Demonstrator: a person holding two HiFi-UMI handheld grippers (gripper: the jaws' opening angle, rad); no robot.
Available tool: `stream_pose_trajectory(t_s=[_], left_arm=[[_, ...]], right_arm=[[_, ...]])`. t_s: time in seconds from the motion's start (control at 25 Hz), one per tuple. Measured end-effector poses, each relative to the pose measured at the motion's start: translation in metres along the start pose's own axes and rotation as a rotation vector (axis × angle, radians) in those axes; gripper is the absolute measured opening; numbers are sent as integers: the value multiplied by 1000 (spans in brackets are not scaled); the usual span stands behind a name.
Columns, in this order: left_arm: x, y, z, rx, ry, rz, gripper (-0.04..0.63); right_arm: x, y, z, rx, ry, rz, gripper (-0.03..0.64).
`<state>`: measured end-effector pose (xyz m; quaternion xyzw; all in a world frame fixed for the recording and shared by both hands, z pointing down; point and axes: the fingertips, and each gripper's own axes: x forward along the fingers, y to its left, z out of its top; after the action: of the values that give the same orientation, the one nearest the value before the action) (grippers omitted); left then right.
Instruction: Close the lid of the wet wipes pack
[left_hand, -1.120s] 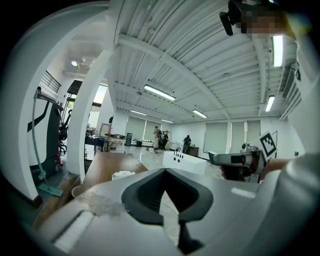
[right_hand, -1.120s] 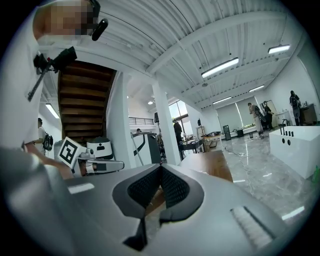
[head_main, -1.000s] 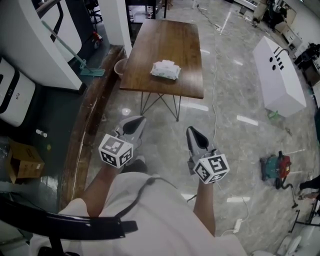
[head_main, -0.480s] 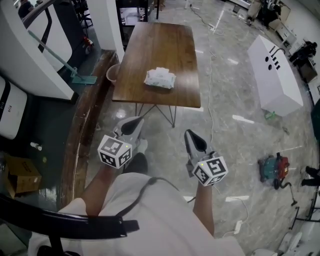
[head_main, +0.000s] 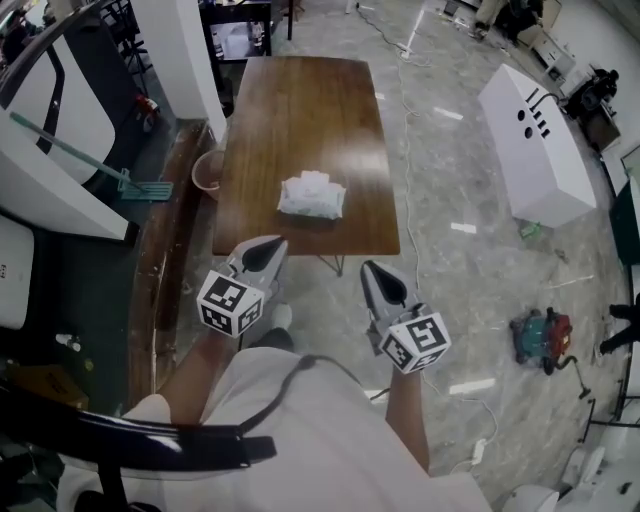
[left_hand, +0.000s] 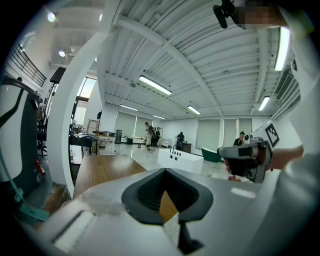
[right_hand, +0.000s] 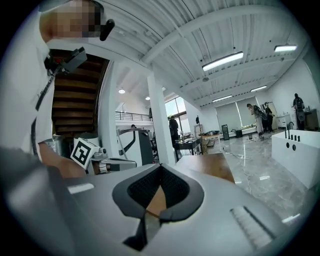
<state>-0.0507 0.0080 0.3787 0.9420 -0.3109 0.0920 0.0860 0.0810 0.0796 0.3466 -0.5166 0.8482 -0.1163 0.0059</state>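
A white wet wipes pack (head_main: 311, 195) lies on the brown wooden table (head_main: 300, 110), close to its near edge; some white material bulges on its top, and I cannot tell how its lid stands. My left gripper (head_main: 262, 251) and right gripper (head_main: 376, 279) are held side by side over the floor, short of the table's near edge and well apart from the pack. Both are shut with nothing in them. In the left gripper view the left gripper (left_hand: 164, 173) points over the table top (left_hand: 100, 169). The right gripper (right_hand: 160, 168) also faces the table (right_hand: 210, 164). The pack is hidden in both gripper views.
A pink bucket (head_main: 207, 170) stands at the table's left side beside a wooden ledge (head_main: 158, 275) and a teal mop (head_main: 128, 185). A white cabinet (head_main: 535, 145) lies to the right. A red and teal tool (head_main: 541, 338) and cables lie on the marble floor.
The person and both grippers have moved forward toward the table. The table and the pack now sit lower and nearer in the head view. Both grippers stayed shut.
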Motion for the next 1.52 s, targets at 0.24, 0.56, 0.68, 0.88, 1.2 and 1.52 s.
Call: stream_pose_trajectory(t_s=[0.24,0.56,0.68,0.88,1.2,1.52], left_arm=[[51,55,12,-26,3,-45,6],[102,125,23,-29,29,-78,6],[115,145,26,-2,35,-79,6],[131,162,22,-19,47,-101,6],[150,162,1,-55,102,-68,6],[161,163,6,-64,94,57,6]], right_arm=[[61,-35,10,-13,35,-34,8],[136,-75,22,2,59,-62,8],[161,-86,21,0,72,-62,8],[189,-103,20,15,67,-63,8],[209,-122,10,37,85,-7,8],[232,-143,6,15,134,145,9]])
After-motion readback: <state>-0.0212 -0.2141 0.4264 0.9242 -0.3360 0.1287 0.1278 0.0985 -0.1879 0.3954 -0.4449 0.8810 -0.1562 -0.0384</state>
